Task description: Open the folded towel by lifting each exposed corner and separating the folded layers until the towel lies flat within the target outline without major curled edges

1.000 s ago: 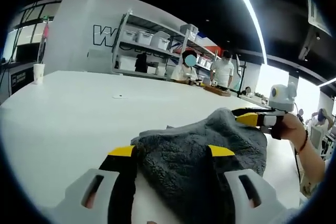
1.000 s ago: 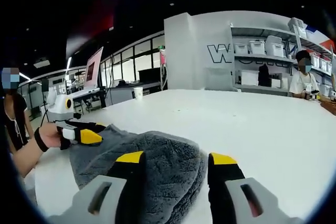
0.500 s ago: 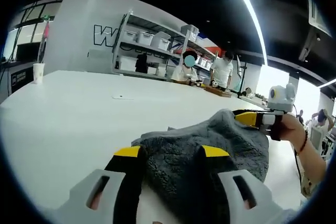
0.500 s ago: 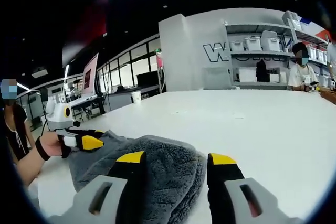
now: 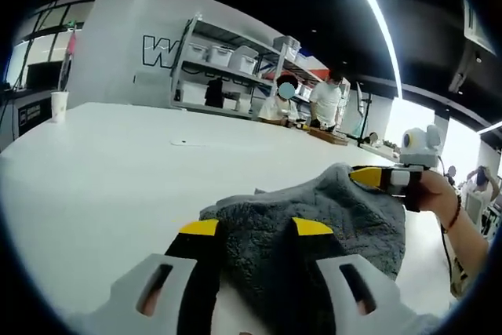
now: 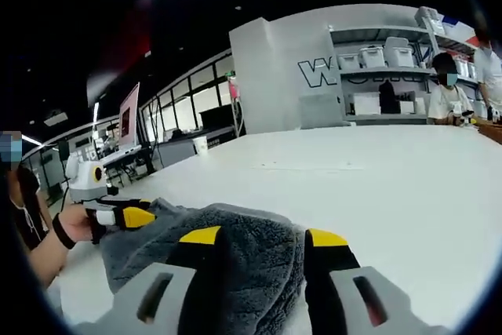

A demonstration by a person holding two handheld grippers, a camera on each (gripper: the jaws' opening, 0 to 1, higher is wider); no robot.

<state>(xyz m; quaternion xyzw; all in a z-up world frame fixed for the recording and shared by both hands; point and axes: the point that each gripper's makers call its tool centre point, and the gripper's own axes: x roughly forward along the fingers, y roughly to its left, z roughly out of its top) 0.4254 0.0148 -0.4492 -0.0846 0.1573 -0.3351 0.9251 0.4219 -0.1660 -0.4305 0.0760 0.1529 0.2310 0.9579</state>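
A: What sits between the jaws of the left claw [image 5: 247, 227]?

B: A dark grey, shaggy fleece towel [image 5: 321, 217], bunched into a soft rounded mound. It rises ahead of the yellow-tipped black jaws and spreads off to the right. The jaws stand close on either side of a fold of it, so the left claw is clenched on the towel.

A: And the right claw [image 6: 263, 237]?

B: The same grey pile lies between its jaws and runs away to its left. Its jaws also press a thick roll of the cloth, grasping the towel. In the left gripper view this claw shows ahead and to the right, a hand [image 5: 434, 191] wrapped round it, at the towel's far corner.

A: The surface?

B: A broad, smooth white desk [image 5: 102, 162], matte, stretching far ahead of both claws. A white paper cup [image 5: 58, 107] stands well off to the left. Beyond are grey metal shelves with white bins [image 5: 227, 64], a white wall with dark lettering, and a black ceiling with a long light strip [image 5: 369, 13].

A: Anything unclear?

B: The towel's underside and its folded layers are hidden; the lettering is cut off by the shelving
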